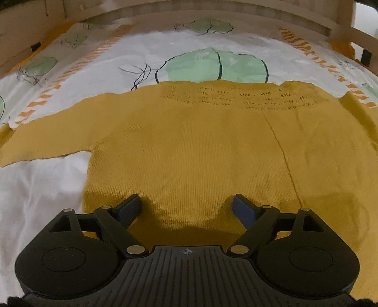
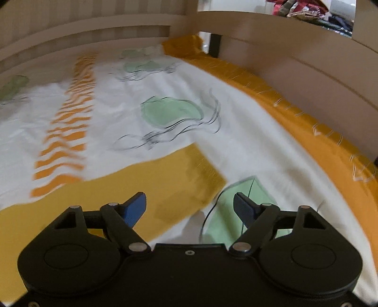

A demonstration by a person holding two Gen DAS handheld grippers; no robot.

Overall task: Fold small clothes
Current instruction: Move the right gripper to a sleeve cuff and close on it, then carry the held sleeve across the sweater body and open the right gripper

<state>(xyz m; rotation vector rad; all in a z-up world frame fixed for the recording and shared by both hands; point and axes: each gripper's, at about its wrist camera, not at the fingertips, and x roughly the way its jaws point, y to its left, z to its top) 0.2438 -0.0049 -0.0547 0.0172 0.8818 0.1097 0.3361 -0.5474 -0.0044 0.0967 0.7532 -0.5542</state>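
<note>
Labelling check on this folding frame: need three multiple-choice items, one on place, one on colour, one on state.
1. Where does the sweater lie?
A. spread flat on the printed bedsheet
B. hung on the wooden rail
C. inside a basket

2. What colour is the sweater?
A. navy
B. mustard yellow
C. red

3. How do the left tongs stand?
A. shut on a sleeve
B. shut on nothing
C. open above the hem

Answers: 1 A, body and sleeve lie flat on the sheet; 2 B, the knit shows mustard in both views; 3 C, the blue pads stand wide apart, nothing pinched.

sweater [image 1: 189, 146] flat on bedsheet [image 1: 132, 61], rail [image 1: 212, 16] behind
</note>
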